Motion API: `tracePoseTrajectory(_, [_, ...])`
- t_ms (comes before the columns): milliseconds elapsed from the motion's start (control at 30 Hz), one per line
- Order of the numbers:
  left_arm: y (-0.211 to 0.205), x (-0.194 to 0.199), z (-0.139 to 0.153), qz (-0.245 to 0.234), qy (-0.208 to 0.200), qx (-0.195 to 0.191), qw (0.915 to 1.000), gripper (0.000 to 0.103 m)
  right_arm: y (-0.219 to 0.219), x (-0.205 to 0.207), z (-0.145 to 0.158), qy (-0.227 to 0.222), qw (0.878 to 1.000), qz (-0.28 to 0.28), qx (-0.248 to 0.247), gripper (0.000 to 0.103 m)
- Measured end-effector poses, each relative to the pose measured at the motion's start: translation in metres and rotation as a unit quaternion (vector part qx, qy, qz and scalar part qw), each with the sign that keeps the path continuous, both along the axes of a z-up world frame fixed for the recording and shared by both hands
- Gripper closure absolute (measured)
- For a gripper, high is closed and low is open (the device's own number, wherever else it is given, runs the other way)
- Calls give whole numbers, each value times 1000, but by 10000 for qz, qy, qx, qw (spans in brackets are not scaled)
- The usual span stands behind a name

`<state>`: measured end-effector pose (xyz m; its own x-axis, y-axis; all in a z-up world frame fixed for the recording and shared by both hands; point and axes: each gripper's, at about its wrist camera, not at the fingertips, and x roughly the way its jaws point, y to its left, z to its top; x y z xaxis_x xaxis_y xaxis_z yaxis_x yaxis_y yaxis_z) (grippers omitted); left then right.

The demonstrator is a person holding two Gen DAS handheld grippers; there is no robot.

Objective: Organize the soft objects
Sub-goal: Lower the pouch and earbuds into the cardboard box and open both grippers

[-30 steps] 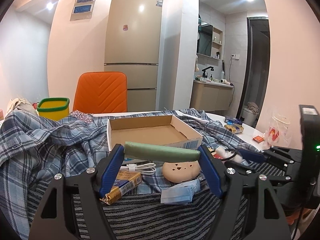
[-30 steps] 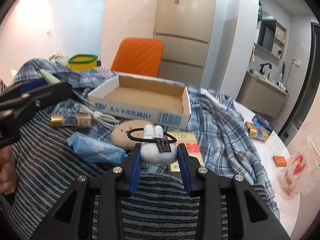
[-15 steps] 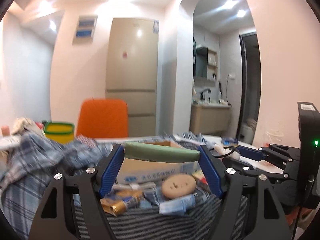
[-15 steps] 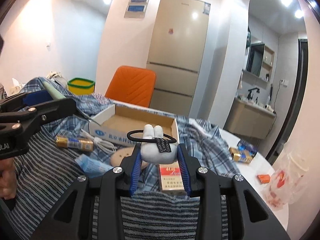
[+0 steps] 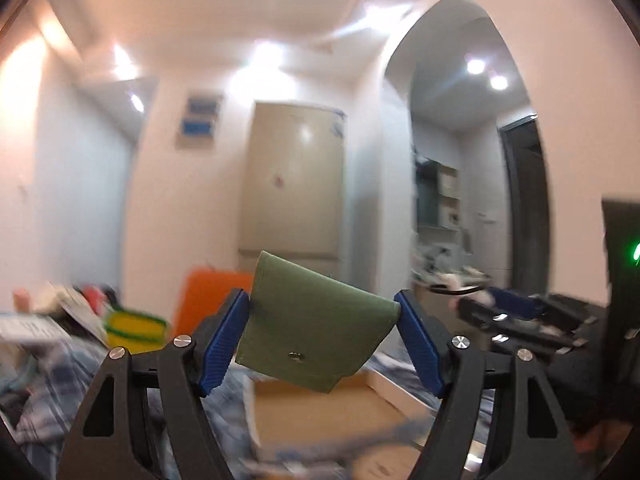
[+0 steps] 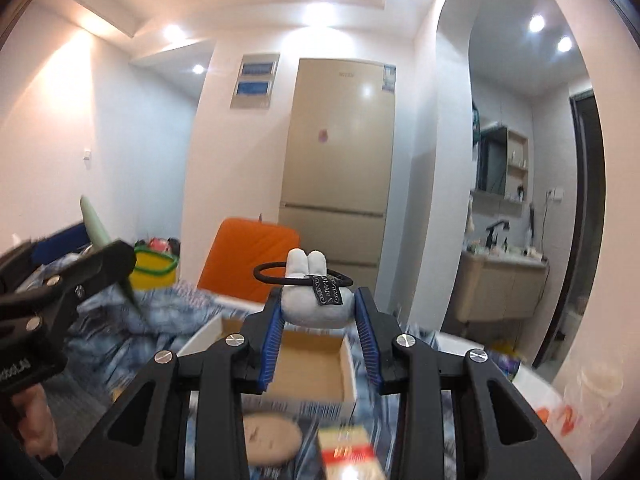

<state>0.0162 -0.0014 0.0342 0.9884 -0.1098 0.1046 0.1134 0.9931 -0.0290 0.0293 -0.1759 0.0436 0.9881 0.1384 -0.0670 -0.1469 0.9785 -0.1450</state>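
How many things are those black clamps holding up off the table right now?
2. A green pouch sits clamped in the left gripper, and a white bunny hair tie in the right gripper. Both hang above the cardboard box.

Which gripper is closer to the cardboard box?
Hard to call; both hang above it. The left gripper holds the green pouch over the cardboard box, and the right gripper holds the bunny hair tie over its near edge.

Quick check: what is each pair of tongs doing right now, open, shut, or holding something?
Left tongs: shut on the green pouch, held by its side edges.
Right tongs: shut on the white bunny hair tie.
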Motion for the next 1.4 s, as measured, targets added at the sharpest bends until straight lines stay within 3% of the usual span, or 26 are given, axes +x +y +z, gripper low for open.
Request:
tracePoseTrajectory(200, [-1,42,-8,149,150,246,9995,30,13,50,5,48,9997,-218,88,66])
tracePoseTrajectory(333, [-4,54,-15,359,-67,407,9985,30,21,85,-5,200,9986,-416,243,66])
tracePoseTrajectory(667, [12,88,-35,174,775,-37,9968,30,21,139,-50,1195,9921,-255,299,66])
tracePoseTrajectory(833, [19,111,-44,-127,1539,-223,9878,30,8,158,-66,1768,9831,-166,436,66])
tracePoseTrajectory(1000, [6,115,-47,-389,1828,56,9824,30,12,173,-83,2382,9707,91,306,66])
tracePoseTrajectory(1133, [-2,114,-48,-401,1950,226,9797,30,13,178,-92,2611,9649,94,261,66])
tracePoseTrajectory(1400, [-15,139,-22,-263,2483,427,9674,30,-4,195,-102,3065,9497,-19,641,66])
